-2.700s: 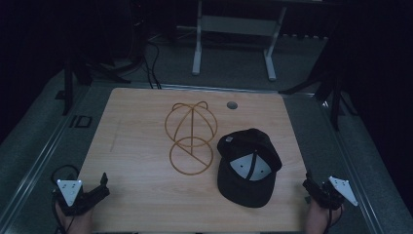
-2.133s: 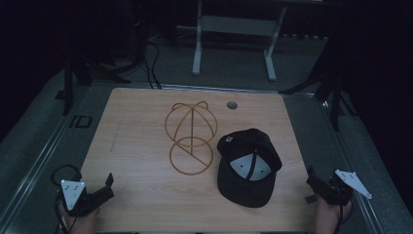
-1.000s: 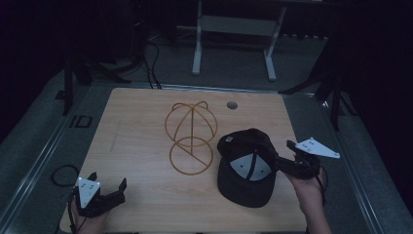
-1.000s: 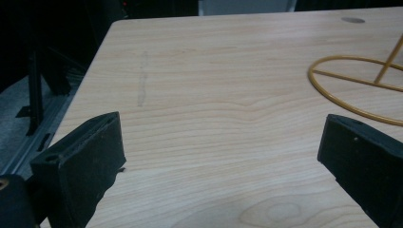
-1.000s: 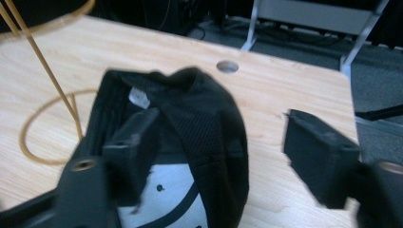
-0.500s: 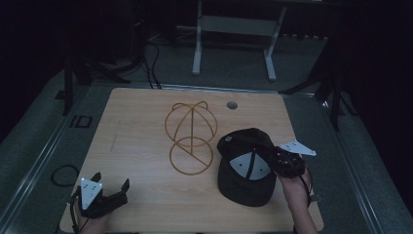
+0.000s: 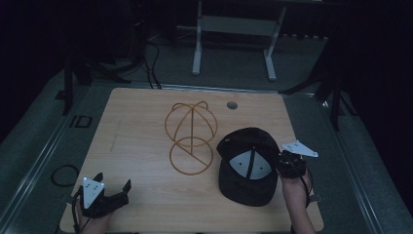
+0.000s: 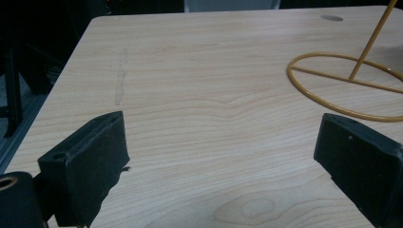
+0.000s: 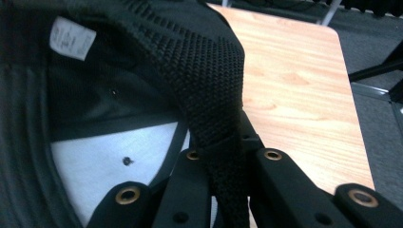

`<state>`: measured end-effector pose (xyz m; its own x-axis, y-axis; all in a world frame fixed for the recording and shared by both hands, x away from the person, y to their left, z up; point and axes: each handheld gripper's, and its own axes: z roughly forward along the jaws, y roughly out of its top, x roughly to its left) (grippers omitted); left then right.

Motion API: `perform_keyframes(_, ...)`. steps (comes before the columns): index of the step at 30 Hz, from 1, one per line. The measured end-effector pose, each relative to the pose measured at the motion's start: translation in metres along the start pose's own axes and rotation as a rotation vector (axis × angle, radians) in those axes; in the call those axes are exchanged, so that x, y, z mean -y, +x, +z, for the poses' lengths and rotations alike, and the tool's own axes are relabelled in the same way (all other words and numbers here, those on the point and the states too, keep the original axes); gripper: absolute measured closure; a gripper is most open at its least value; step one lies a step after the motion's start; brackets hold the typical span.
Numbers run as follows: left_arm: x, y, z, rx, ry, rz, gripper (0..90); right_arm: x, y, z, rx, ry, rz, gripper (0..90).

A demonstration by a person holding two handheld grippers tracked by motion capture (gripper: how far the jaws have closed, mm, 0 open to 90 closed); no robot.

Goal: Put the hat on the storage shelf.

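Black mesh fabric marks the cap [image 7: 248, 168], which in the high view lies upside down on the right part of the wooden table [image 7: 141, 126], its pale inner lining facing up and its brim toward the near edge; the right gripper [image 7: 284, 165] sits at the cap's right rim with its jaws having just been closing and now pinched on that rim, the person's hand behind it at the near right. Left of the cap stands a golden wire cap stand [image 7: 191, 136], just beside it but apart, and a small round grommet [image 7: 232, 105] sits farther back in the tabletop. At the near left corner the left gripper [image 7: 115, 191] rests low over bare wood with its jaws spread wide and nothing between them. The left gripper view shows what the high view cannot: the wood grain close up and the stand's ring base [image 8: 349, 88] lying flat at the far right. The right gripper view shows the woven mesh rim [image 9: 214, 95] clamped between the two jaws, plus a small white label [image 9: 72, 31] sewn inside the cap, its print too blurred to read
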<state>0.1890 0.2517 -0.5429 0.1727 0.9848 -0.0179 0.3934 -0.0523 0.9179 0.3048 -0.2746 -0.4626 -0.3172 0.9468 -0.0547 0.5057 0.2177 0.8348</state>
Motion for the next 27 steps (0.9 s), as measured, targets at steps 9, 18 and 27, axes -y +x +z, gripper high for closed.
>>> perform_keyframes(9, -0.001, -0.003, -0.001, 0.029, 0.000, 0.014, 4.4, -0.018, -0.001, -0.027, -0.052, -0.096, 0.036, 88.3)
perform_keyframes(18, -0.004, -0.013, -0.002, 0.069, 0.001, 0.033, 4.5, -0.032, 0.001, -0.054, -0.070, -0.179, 0.032, 88.3)
perform_keyframes(27, -0.009, -0.031, -0.005, 0.145, -0.013, 0.051, 4.4, -0.041, -0.003, -0.067, -0.064, -0.222, 0.037, 88.3)
